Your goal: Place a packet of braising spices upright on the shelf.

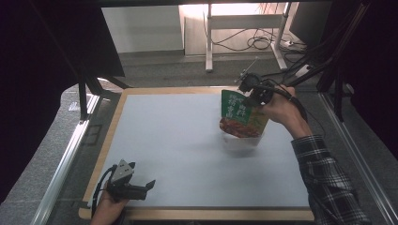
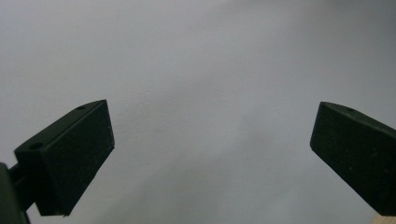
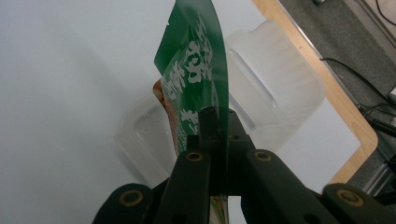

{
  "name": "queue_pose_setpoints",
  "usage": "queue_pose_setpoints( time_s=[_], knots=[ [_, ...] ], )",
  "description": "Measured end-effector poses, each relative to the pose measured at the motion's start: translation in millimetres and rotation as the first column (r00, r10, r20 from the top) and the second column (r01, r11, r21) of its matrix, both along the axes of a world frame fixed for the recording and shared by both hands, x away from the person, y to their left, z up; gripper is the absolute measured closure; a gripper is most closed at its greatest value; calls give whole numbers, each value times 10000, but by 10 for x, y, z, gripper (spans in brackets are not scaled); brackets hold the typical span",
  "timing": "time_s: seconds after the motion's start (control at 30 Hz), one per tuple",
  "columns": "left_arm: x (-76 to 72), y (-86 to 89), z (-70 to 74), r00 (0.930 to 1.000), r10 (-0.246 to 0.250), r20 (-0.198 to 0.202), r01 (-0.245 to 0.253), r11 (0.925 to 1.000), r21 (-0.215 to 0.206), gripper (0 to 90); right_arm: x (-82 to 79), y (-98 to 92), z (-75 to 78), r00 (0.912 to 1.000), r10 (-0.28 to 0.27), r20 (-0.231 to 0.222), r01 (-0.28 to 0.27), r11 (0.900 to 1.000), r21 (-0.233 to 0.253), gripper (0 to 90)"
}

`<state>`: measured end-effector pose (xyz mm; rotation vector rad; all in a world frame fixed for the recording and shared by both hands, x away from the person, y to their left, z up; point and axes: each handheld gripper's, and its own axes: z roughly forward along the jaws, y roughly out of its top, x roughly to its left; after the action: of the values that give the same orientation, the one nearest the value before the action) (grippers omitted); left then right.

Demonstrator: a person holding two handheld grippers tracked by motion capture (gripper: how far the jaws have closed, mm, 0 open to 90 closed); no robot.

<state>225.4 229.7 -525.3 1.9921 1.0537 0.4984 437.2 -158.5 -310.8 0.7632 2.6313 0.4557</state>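
A green snack packet (image 1: 240, 116) with white lettering and a food picture hangs above a clear plastic container (image 1: 241, 141) on the right half of the table. My right gripper (image 1: 251, 92) is shut on the packet's top edge. In the right gripper view the packet (image 3: 198, 70) stands edge-on between the jaws, over the clear container (image 3: 144, 135), with its clear lid (image 3: 275, 88) lying beside it. My left gripper (image 1: 149, 186) rests open near the table's front left corner. In the left gripper view its jaws (image 2: 212, 154) stand wide apart over the bare white mat.
A white mat (image 1: 178, 150) covers the wooden table (image 1: 112, 124). Metal frame rails (image 1: 65, 159) run along both sides. Desk legs and cables (image 1: 248, 42) lie on the floor beyond the far edge.
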Motion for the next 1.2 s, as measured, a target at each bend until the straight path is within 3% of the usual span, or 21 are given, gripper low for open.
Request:
queue_pose_setpoints(
  time_s=[0.13,0.3,0.33,0.4,0.43,0.5,0.57,0.6,0.7,0.73,0.83,1.2],
  knots=[
    [0,1,0,10000,-2,7,2,10000,-3,0,61,59,-145,10000,-64,16,64,9999,-125,898],
    [-2,4,0,10000,-22,-9,22,10000,-6,0,112,19,-195,9996,-258,94,256,9995,196,897],
    [-2,3,1,10000,-29,-8,29,10000,5,0,122,-37,-210,9993,-270,274,256,9984,505,892],
    [-2,3,0,10000,-24,-12,24,10000,-3,0,135,-117,-199,9998,-1,211,-27,9917,1288,814],
    [-2,3,0,10000,-24,-12,24,10000,-3,0,135,-117,-199,9998,-1,211,-27,9917,1288,814],
    [0,4,0,10000,-14,-25,14,10000,-20,0,148,-213,-176,9991,-96,420,-2,9740,2266,611],
    [0,2,0,10000,-10,-30,10,10000,-16,0,151,-236,-169,9987,-98,494,-24,9703,2420,567],
    [0,0,1,10000,-7,-39,7,10000,-1,0,150,-265,-163,9973,-189,715,-5,9649,2625,451],
    [0,0,1,10000,-7,-43,7,10000,3,0,142,-282,-162,9956,-184,920,-77,9614,2750,377],
    [0,0,1,10000,-7,-40,8,10000,4,0,127,-301,-156,9917,-228,1264,-137,9597,2806,312],
    [0,0,1,10000,-14,-41,14,10000,8,0,116,-335,-140,9861,-377,1619,-126,9543,2987,240],
    [0,-3,1,10000,-31,-44,31,10000,38,0,78,-486,-124,9811,-521,1865,-211,9285,3707,113]
  ],
)
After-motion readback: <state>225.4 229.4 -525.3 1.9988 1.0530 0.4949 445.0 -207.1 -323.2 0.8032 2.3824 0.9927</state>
